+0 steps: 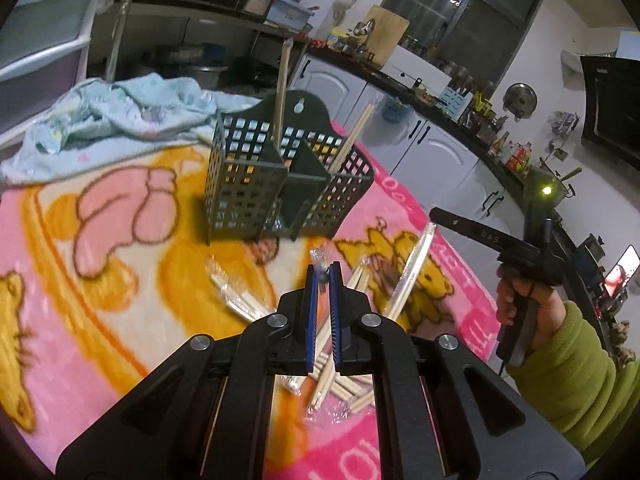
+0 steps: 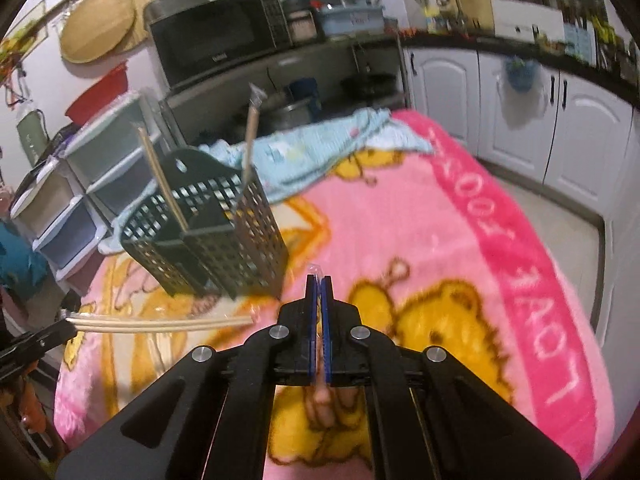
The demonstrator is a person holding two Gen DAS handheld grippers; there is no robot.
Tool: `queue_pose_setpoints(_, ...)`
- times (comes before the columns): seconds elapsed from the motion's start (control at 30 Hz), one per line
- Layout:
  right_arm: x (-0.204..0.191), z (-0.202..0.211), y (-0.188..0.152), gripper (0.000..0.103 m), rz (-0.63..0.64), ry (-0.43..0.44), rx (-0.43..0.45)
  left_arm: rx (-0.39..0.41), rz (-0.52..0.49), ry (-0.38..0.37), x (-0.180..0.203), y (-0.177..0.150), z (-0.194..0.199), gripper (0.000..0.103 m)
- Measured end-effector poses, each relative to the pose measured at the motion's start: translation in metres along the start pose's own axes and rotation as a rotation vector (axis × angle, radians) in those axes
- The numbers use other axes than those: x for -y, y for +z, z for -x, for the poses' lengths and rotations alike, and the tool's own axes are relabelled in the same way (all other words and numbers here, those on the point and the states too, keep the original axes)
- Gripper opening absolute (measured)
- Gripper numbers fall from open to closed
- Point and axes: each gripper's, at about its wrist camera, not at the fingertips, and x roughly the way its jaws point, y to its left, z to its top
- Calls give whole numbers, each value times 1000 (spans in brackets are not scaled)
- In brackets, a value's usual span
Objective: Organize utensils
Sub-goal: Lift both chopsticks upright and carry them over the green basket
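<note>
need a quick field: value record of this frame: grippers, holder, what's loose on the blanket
left gripper: shut on a wrapped chopstick pair
right gripper: shut on another wrapped chopstick pair, held clear of the blanket
holder: dark green slotted caddy, upright on the pink cartoon blanket
in holder: two wrapped pairs standing, one in each of two compartments
loose: several wrapped pairs in a pile in front of the holder
behind holder: crumpled light-blue cloth

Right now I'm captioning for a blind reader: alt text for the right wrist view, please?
The right claw is shut on a wrapped chopstick pair above a pink cartoon blanket. To its left stands a dark green slotted utensil holder with chopsticks upright inside.
</note>
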Motion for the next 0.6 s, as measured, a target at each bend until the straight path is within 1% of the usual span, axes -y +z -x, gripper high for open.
queue_pose_setpoints(0.27, -20, 33, 13, 2, 59, 20, 87, 45, -39, 3, 11, 15, 8, 3)
queue_pose_setpoints(0.6, -40, 59, 23, 2, 103, 43, 157, 89, -78, 2, 23, 33, 15, 3)
